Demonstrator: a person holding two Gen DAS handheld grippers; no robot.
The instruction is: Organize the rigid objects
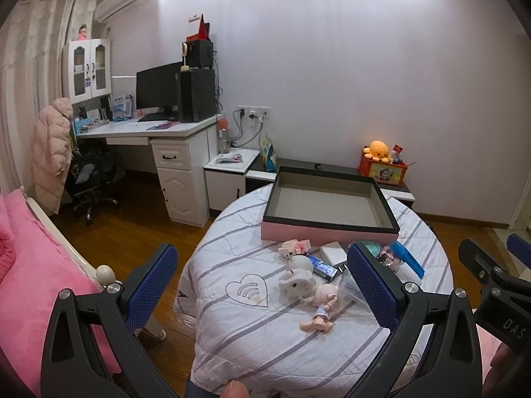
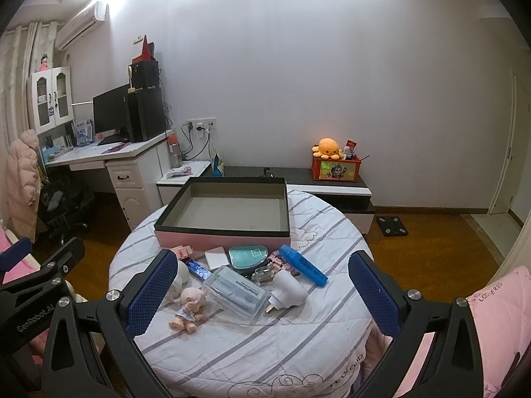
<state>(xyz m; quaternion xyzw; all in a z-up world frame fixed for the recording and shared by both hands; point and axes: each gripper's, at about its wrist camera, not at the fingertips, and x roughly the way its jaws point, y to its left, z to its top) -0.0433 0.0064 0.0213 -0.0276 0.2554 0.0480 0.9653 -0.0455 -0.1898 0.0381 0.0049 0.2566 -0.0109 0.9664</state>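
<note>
A round table covered with a white, grey-striped quilted cloth (image 2: 252, 348) holds an empty shallow pink cardboard box with a black rim (image 2: 225, 235) at its far side. Just near of the box lies a cluster of small things: a blue marker pen (image 2: 303, 265), a teal oval case (image 2: 247, 256), a clear plastic case (image 2: 237, 293), a white plug-shaped plastic piece (image 2: 287, 293) and a small pink doll figure (image 2: 189, 310). The left gripper (image 1: 262, 293) and right gripper (image 2: 262, 293) both hover near of the cluster, jaws wide apart, holding nothing. The marker's long axis runs from far-left to near-right, ahead of the right gripper, which looks nearer to it.
</note>
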